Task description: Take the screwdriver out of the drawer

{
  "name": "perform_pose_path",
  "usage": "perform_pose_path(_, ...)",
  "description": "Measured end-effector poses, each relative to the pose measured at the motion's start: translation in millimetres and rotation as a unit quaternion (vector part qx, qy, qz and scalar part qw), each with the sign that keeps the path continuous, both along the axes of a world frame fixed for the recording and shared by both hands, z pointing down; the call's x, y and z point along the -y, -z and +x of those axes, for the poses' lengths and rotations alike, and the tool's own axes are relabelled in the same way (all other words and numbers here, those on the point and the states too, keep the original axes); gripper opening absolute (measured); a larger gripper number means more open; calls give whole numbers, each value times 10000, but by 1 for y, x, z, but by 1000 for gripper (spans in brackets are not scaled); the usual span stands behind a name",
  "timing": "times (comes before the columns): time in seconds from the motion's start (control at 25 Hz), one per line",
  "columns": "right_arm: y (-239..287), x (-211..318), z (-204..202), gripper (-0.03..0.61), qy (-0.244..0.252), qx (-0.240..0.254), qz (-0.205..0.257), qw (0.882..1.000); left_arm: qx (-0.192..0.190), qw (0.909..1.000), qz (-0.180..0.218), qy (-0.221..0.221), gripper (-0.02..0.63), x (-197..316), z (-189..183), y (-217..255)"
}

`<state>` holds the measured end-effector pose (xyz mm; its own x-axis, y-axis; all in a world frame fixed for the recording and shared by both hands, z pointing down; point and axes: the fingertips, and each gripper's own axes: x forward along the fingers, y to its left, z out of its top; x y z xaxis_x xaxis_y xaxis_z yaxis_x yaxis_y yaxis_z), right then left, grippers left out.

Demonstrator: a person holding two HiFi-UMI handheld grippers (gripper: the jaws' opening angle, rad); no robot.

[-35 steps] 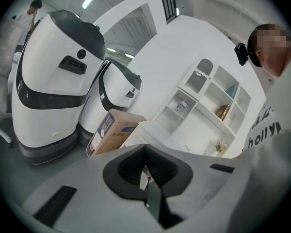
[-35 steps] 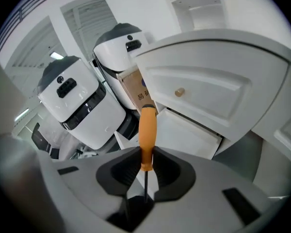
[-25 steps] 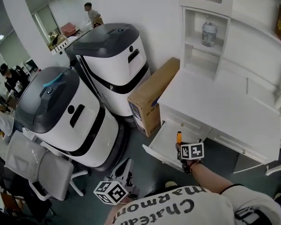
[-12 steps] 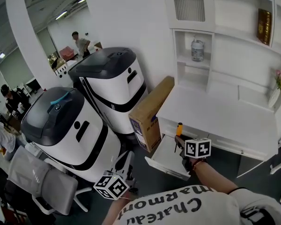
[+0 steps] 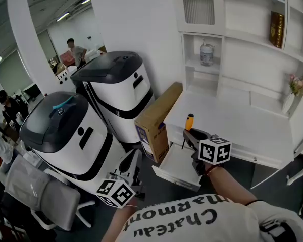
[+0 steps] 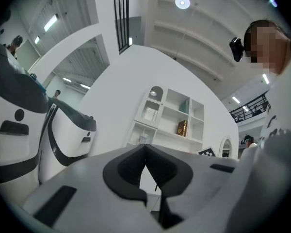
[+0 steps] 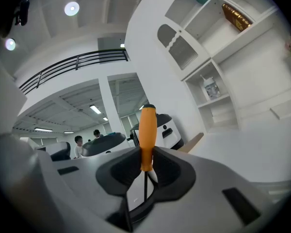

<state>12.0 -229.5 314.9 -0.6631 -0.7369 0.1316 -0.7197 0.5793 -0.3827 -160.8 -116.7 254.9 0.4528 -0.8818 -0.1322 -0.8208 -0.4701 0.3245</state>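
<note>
The screwdriver (image 5: pixel 189 121) has an orange handle and a thin dark shaft. My right gripper (image 5: pixel 188 133) is shut on it and holds it upright, handle up, above the open white drawer (image 5: pixel 174 166) at the desk's front left corner. In the right gripper view the screwdriver's handle (image 7: pixel 146 136) stands between the pads of the right gripper (image 7: pixel 146 153), with the shaft running down. My left gripper (image 5: pixel 137 156) hangs lower left of the drawer, in front of the white machines. In the left gripper view the left gripper (image 6: pixel 145 147) has its pads together with nothing between them.
The white desk (image 5: pixel 242 127) carries shelves with a water bottle (image 5: pixel 206 54), a book (image 5: pixel 276 29) and flowers (image 5: pixel 294 84). A cardboard box (image 5: pixel 156 119) leans against the desk's left side. Two large white-and-grey machines (image 5: pixel 113 87) stand at left, with a chair (image 5: pixel 35 195) below them.
My right gripper has risen with the screwdriver from inside the drawer to above desk-top height. The left gripper has risen a little too. The head view has tilted upward.
</note>
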Motion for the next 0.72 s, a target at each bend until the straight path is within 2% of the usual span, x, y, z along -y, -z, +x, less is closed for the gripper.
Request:
perform_pose_path(0.2,23,-28,2,86,125,52,289,9995,11,9998,173,-38,23,-13,0,12)
perform_pose_path(0.4,37,-42,3,86,150,45,540,9984,174,9996,211,-120,23,-24,8,13)
perform_pose_path(0.72,45,-66,-1,86,120,130,570,9982,202,9994,125,-263,23,-44,12,8)
